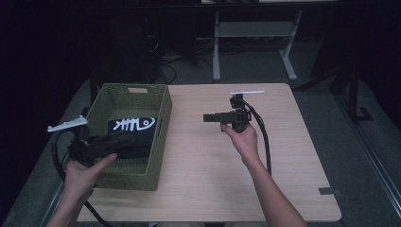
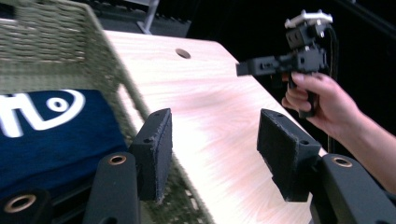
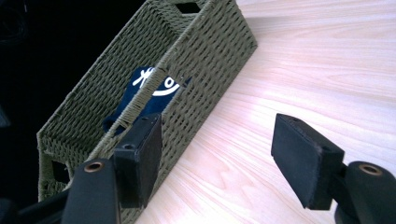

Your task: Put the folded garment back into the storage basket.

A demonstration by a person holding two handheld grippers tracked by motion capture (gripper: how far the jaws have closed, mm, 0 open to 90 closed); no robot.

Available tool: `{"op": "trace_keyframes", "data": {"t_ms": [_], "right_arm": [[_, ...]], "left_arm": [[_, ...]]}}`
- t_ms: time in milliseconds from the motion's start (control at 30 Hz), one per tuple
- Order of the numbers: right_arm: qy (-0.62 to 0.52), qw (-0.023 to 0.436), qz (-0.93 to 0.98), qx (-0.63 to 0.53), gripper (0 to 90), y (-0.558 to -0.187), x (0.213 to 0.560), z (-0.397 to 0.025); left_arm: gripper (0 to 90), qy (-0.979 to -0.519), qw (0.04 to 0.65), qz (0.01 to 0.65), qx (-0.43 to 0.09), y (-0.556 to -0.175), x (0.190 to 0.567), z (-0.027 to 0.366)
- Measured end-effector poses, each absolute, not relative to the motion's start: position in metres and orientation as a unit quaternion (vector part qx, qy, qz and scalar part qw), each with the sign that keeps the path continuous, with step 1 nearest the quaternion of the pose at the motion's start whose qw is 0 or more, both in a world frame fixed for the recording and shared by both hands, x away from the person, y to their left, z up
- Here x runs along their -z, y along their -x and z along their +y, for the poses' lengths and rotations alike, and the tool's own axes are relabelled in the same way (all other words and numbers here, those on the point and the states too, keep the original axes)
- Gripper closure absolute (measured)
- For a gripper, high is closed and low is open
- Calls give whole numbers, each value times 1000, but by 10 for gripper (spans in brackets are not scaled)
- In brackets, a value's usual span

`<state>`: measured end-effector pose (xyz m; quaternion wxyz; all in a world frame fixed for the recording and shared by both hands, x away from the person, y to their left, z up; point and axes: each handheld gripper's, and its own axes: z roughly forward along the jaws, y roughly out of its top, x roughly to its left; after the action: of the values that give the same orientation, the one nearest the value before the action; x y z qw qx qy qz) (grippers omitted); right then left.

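Note:
A green woven basket point(image 1: 161, 137) stands on the left part of the wooden table point(image 1: 213, 175). Inside it lies a folded dark blue cloth point(image 1: 132, 130) with a white fish-bone print. My left gripper point(image 1: 124, 138) hovers over the basket's near half, just above the cloth, jaws open and empty. In the left gripper view the cloth point(image 2: 51, 135) sits at the left, and the basket wall point(image 2: 116, 74) runs under the open left gripper point(image 2: 212, 154). My right gripper point(image 1: 210, 117) is held above the table's middle, pointing toward the basket, open with nothing in it. The right gripper view shows the basket point(image 3: 196, 70) and cloth point(image 3: 154, 88) beyond the open right gripper point(image 3: 224, 158).
The table's right half and front are bare wood. A small hole point(image 2: 183, 53) is in the tabletop near the far edge. Cables trail from both grippers point(image 1: 262, 137). Beyond the table stand the legs of another desk point(image 1: 216, 47) on a dark floor.

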<state>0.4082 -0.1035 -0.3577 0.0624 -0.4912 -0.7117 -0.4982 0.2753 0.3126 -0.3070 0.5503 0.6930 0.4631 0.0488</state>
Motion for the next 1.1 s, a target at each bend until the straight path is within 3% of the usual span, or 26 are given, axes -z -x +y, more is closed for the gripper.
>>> {"op": "trace_keyframes", "data": {"t_ms": [500, 1100], "right_arm": [[511, 58, -696, 500, 323, -395, 369, -142], [532, 55, -681, 501, 320, -383, 381, -175]], "left_arm": [[423, -713, 559, 423, -19, -281, 319, 234], [390, -722, 559, 408, 2, -295, 333, 180]]}}
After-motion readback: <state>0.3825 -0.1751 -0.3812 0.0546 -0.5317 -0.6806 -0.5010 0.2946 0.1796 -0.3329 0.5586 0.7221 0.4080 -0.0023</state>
